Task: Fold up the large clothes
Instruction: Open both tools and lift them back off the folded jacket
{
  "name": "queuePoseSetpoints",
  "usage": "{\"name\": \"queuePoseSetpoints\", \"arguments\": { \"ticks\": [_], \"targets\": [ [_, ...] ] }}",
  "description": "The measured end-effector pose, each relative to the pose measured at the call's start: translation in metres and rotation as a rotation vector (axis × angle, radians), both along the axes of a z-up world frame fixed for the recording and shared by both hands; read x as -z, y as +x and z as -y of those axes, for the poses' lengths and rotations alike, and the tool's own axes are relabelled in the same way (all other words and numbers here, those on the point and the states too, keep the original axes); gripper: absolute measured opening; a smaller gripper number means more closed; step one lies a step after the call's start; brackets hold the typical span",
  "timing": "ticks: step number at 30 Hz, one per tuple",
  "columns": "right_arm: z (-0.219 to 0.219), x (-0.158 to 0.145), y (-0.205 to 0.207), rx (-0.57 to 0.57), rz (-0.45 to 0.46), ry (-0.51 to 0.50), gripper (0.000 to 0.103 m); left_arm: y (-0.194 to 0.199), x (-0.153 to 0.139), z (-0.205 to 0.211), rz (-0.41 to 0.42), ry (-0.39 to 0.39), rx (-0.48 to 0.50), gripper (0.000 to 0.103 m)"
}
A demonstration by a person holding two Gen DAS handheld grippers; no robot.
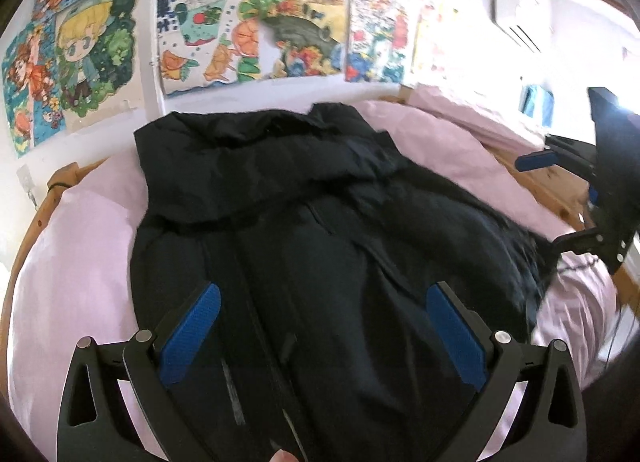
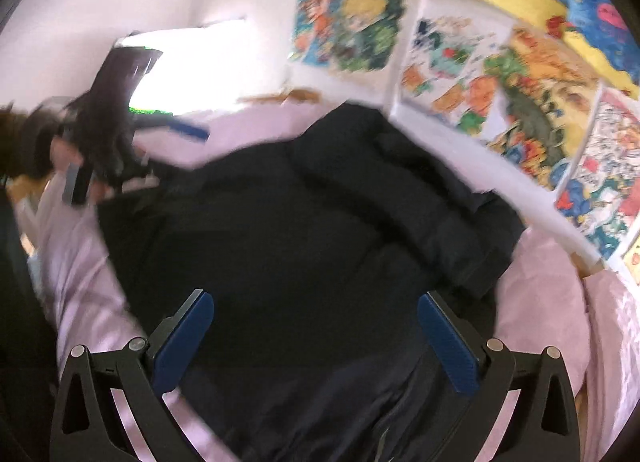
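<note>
Progress is judged partial: the coat (image 1: 304, 222), a dark padded one, is seen spread over the pink bedding (image 1: 80, 262) of the bed, filling the middle of both views, with its upper part laid over as a thick band across the upper centre of the left wrist view. Whether that band is a hood, a collar or a first fold cannot be told from the blurred frames. The lower body is shown lying long and unfolded toward the bottom of the frame, and a loose edge is seen trailing off at the right of the left wrist view. The left gripper (image 1: 320, 330) is held above the coat at the bottom of its frame, its fingers (image 1: 192, 334) spread wide with nothing pinched between them. The right gripper (image 2: 316, 342) is likewise held over the coat, its blue pads wide apart and empty; it is also seen at the right edge of the left wrist view, clear of the cloth. Drawings (image 1: 280, 22) are seen on the wall across the top of the frame. Most of the folding is judged still to be done: the sides are to be brought in and the length doubled.
</note>
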State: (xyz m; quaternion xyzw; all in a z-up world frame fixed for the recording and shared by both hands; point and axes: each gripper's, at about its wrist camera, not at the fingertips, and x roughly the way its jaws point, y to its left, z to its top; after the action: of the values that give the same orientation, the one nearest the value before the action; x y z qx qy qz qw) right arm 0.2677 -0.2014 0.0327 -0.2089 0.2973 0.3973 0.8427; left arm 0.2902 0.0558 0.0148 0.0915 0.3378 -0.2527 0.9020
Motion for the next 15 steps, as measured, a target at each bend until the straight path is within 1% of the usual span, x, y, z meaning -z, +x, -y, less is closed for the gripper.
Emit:
{"name": "queuePoseSetpoints", "arguments": {
  "ticks": [3,7,9,11,15],
  "targets": [
    [0.002,0.023,-0.022,-0.057,-0.017,-0.076,0.103,-0.020,0.011,0.001,0.010,0.038,0.039,0.101],
    [0.009,0.044,-0.045,-0.123,-0.050,-0.154,0.103,-0.038,0.028,-0.001,-0.009,0.042,0.079,0.101],
    [0.013,0.052,-0.055,-0.108,-0.064,-0.172,0.103,-0.045,0.036,-0.001,-0.023,0.040,0.094,0.101],
    [0.017,0.058,-0.062,-0.069,-0.067,-0.178,0.103,-0.053,0.043,0.001,-0.028,0.056,0.113,0.101],
    [0.023,0.066,-0.069,0.005,-0.056,-0.184,0.103,-0.069,0.050,0.005,-0.017,0.083,0.153,0.101]
  ]
}}
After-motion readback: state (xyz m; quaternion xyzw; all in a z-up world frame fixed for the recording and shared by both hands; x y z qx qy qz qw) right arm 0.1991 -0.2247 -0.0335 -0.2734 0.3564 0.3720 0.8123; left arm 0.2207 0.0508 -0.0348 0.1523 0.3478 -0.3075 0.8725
